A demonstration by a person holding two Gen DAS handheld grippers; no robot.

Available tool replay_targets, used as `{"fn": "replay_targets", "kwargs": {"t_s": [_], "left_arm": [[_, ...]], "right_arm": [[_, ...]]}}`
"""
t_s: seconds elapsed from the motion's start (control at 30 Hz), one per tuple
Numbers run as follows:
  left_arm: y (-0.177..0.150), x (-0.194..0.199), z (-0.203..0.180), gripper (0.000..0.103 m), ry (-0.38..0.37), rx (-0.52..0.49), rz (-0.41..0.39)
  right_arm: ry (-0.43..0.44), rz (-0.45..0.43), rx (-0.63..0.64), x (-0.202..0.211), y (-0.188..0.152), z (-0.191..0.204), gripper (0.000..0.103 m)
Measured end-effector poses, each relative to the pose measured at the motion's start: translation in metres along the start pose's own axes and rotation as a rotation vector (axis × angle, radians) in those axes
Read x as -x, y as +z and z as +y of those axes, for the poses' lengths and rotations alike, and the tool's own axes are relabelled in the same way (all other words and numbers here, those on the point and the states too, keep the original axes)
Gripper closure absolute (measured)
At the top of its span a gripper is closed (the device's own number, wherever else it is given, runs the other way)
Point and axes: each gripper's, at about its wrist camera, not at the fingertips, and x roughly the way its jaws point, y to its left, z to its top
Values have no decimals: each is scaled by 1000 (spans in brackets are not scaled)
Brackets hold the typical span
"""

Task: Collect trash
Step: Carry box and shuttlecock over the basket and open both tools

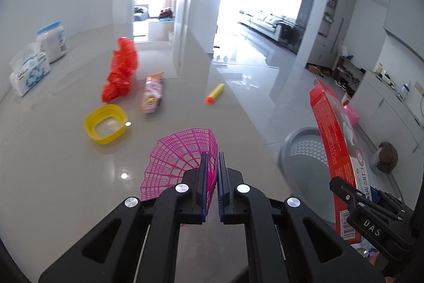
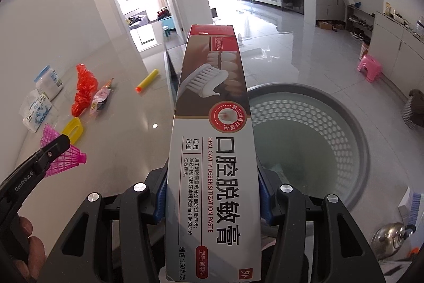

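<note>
Toothpaste box [image 2: 212, 150] clamped between right gripper [image 2: 213, 194] fingers, left gripper [image 1: 211, 171] fingers pinching pink shuttlecock [image 1: 180, 158]

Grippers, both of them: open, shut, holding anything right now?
Left gripper: shut on the pink shuttlecock, low over the table.
Right gripper: shut on the toothpaste box, held beside the grey basket.

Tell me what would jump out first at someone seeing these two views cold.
The toothpaste box, clamped upright in the right gripper, fills the middle of the right wrist view, beside the grey perforated bin on the floor. On the left, the left gripper pinches a pink plastic shuttlecock over the pale counter. Behind it lie a red plastic bag and a yellow lid.
</note>
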Motion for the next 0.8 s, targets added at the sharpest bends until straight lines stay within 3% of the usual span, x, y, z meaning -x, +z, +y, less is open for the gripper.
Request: {"fn": "replay_targets", "kwargs": {"t_s": [0.47,0.8], "left_arm": [[-7,-49,-113,96,-148,-175,77],[-11,-91,-149,96,-162,-244,131]], "right_arm": [[-100,38,-143,8,-21,-103,52],[-95,118,-157,-21,-27,-124,52]]}}
